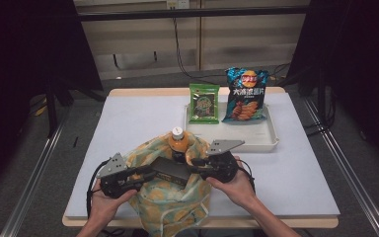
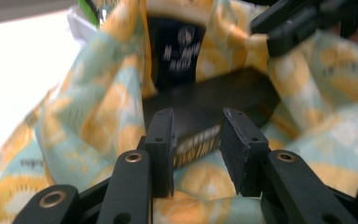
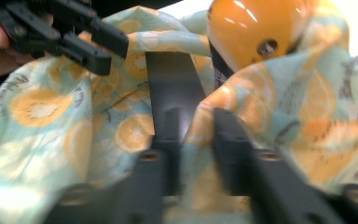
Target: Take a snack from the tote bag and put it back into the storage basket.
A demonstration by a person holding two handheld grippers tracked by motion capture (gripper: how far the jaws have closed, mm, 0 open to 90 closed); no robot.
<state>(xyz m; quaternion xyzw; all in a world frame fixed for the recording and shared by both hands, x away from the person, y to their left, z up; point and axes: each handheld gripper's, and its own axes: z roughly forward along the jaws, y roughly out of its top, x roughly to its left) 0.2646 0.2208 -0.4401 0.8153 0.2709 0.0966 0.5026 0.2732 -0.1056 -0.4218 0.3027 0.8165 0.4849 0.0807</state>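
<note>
A cloth bag (image 1: 170,202) printed with orange slices lies at the table's front middle. An orange bottle (image 1: 177,139) with a white cap stands in its mouth, and a flat dark box (image 1: 170,169) lies across the opening in front of it. My left gripper (image 1: 150,173) reaches in from the left. In the left gripper view its jaws (image 2: 198,116) stand apart over the box's (image 2: 205,105) near end and the bag (image 2: 74,121). My right gripper (image 1: 195,163) comes in from the right. Its jaws (image 3: 196,116) pinch a fold of the bag (image 3: 51,107) beside the box (image 3: 172,84), below the bottle (image 3: 251,28).
A white tray (image 1: 256,140) sits at the back right of the white tabletop (image 1: 301,168), holding an upright green packet (image 1: 204,102) and a blue crisp bag (image 1: 246,95). Both hands rest near the table's front edge.
</note>
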